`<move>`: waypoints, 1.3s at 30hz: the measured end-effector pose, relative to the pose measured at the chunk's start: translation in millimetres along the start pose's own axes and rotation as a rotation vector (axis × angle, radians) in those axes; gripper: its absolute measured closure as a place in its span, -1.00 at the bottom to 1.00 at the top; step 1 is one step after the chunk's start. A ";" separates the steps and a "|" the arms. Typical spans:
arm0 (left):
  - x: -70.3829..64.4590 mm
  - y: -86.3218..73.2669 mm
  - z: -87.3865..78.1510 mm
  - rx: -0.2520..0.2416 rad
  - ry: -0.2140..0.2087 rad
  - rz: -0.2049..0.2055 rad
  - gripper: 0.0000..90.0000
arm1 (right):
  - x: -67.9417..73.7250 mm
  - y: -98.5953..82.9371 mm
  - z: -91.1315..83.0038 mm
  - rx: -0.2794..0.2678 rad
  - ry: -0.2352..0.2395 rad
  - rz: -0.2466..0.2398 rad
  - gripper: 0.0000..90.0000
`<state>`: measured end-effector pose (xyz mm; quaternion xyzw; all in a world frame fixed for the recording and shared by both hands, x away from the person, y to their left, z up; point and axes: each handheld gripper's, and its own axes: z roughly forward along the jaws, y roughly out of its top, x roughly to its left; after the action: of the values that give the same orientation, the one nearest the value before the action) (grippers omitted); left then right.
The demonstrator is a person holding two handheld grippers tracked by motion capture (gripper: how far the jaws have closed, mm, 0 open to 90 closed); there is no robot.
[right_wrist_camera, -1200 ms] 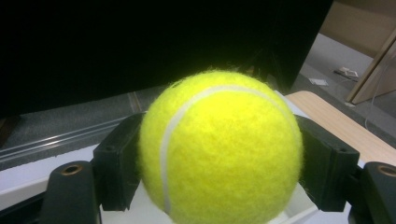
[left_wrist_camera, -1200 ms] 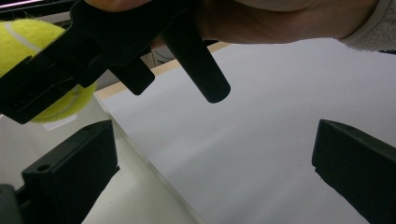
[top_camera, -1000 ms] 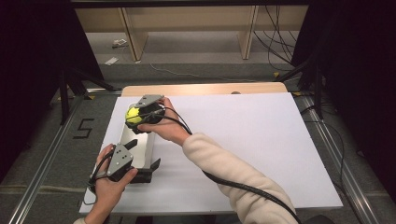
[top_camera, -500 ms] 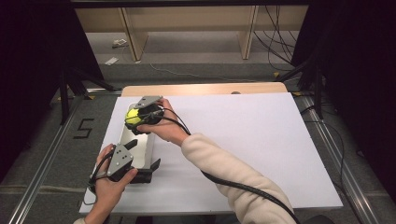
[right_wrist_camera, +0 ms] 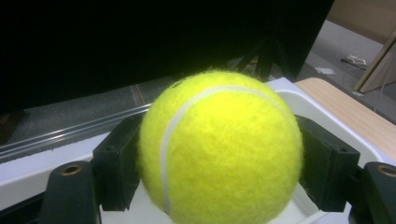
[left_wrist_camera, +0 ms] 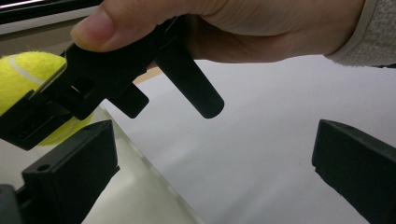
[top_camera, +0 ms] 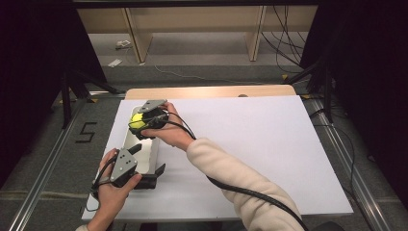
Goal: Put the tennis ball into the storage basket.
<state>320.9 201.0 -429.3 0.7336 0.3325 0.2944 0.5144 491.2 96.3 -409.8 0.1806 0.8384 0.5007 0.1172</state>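
Two grippers, one ball, one tray. Low in the high view's lower left, the left gripper (top_camera: pixel 144 174) rests at the near end of the white tray (top_camera: pixel 129 139), its jaws spread apart with nothing between them. Farther up the frame, the right gripper (top_camera: pixel 140 126) is clamped on the single yellow tennis ball (top_camera: pixel 136 120), held over the tray's far end. The right hand (top_camera: pixel 171 132) and cream sleeve (top_camera: pixel 240 185) cross the white table (top_camera: pixel 269 144).
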 end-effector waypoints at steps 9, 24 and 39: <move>-0.2 0.0 0.1 -0.001 0.000 -0.004 -1.00 | -1.3 -3.0 2.7 0.010 0.004 0.006 -0.42; 0.0 0.1 -0.1 -0.001 -0.001 -0.003 -1.00 | -2.2 -6.9 7.7 0.029 0.004 0.016 -0.43; -0.1 0.0 0.1 -0.001 0.000 -0.006 -1.00 | -1.3 -9.2 11.3 0.037 0.001 0.021 -0.43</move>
<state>320.9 200.9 -429.4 0.7324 0.3345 0.2930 0.5157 494.9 100.8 -423.3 0.1914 0.8456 0.4864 0.1079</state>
